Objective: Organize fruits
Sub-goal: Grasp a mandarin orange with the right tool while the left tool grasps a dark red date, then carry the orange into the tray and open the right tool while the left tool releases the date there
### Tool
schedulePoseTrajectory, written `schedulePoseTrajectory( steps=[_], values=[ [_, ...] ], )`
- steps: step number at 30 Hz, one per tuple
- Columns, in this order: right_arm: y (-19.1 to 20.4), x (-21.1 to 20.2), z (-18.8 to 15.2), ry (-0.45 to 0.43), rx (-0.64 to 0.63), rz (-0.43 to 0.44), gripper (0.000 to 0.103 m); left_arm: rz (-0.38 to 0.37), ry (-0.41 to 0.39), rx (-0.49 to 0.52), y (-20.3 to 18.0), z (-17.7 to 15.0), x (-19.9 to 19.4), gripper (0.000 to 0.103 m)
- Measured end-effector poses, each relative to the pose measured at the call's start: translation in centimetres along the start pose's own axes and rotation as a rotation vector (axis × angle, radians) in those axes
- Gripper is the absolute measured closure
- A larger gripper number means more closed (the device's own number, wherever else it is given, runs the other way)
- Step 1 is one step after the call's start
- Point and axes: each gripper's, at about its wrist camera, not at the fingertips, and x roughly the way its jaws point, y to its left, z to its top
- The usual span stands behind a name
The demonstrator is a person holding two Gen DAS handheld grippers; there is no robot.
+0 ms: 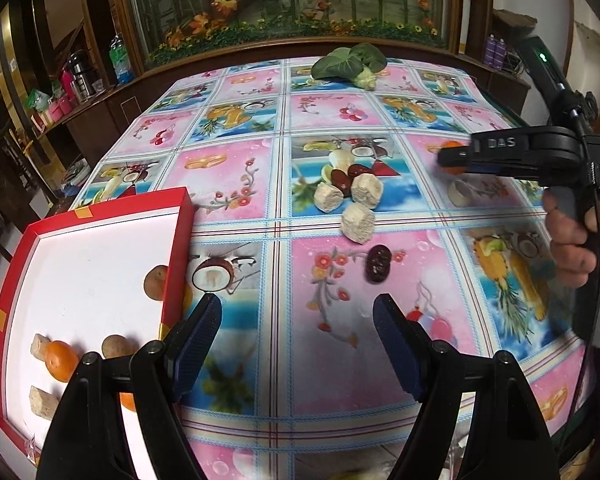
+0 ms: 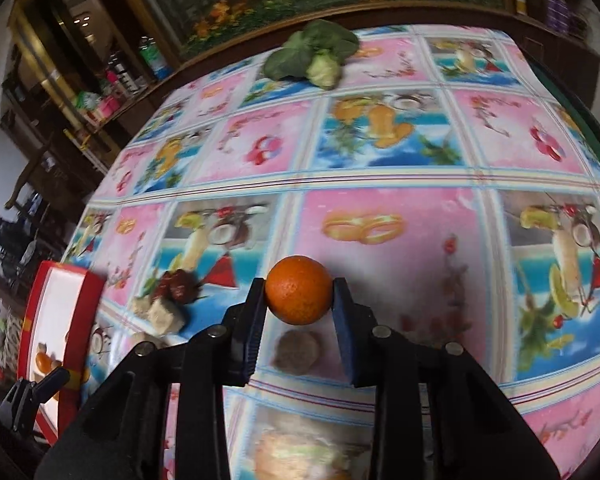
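My right gripper (image 2: 299,292) is shut on a small orange (image 2: 298,290), holding it over the fruit-print tablecloth. The left wrist view shows that gripper (image 1: 450,157) at the right with the orange (image 1: 453,146) between its fingers. My left gripper (image 1: 298,332) is open with nothing in it, beside the red box (image 1: 180,240). The box's white floor holds an orange (image 1: 62,360), brown round fruits (image 1: 156,282) and beige cubes (image 1: 40,346). Three beige cubes (image 1: 358,222) and red dates (image 1: 346,176) lie mid-table. A dark date (image 1: 378,264) lies just ahead of the left fingers.
A leafy green vegetable (image 1: 348,62) lies at the table's far edge, in front of a glass cabinet with plants. A blurred brownish round item (image 2: 298,350) lies on the cloth under the right gripper. A hand (image 1: 572,240) holds the right gripper's handle. Shelves stand at left.
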Motion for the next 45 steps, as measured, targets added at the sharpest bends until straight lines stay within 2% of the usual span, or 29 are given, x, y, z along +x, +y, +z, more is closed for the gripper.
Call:
schedulePoseTrajectory(
  steps=[4,17,20,22,26,31,35,40,45],
  values=[
    [-1.0,0.6,0.1,0.039,0.034,-0.010,0.069,-0.010,0.000,0.017,-0.4,0.4,0.4,0.025],
    [-0.7,0.6,0.1,0.044,0.022,-0.013,0.069,-0.059,0.048,0.069,-3.5,1.8,3.2,0.026],
    [-0.7,0.6,0.1,0.045,0.023,-0.012,0.069,-0.086,0.071,0.045,-3.4,1.7,4.0,0.046],
    [-0.7,0.6,0.1,0.045,0.023,-0.012,0.069,-0.098,0.067,0.032,-3.3,1.7,3.9,0.046],
    [-0.7,0.6,0.1,0.044,0.023,-0.012,0.069,-0.120,0.055,0.047,-3.8,1.5,3.7,0.061],
    [-0.7,0.6,0.1,0.045,0.025,-0.014,0.069,-0.129,0.042,0.047,-4.0,1.5,3.7,0.067],
    [-0.8,0.5,0.1,0.048,0.030,-0.010,0.069,-0.134,0.032,0.046,-4.0,1.7,3.8,0.078],
    [-1.7,0.1,0.4,0.040,0.064,-0.008,0.069,-0.129,0.024,0.039,-3.9,1.7,3.8,0.086],
    [-4.3,-1.8,1.5,-0.015,0.158,0.021,0.069,-0.141,0.024,0.023,-3.6,1.5,3.6,0.088]
  ],
)
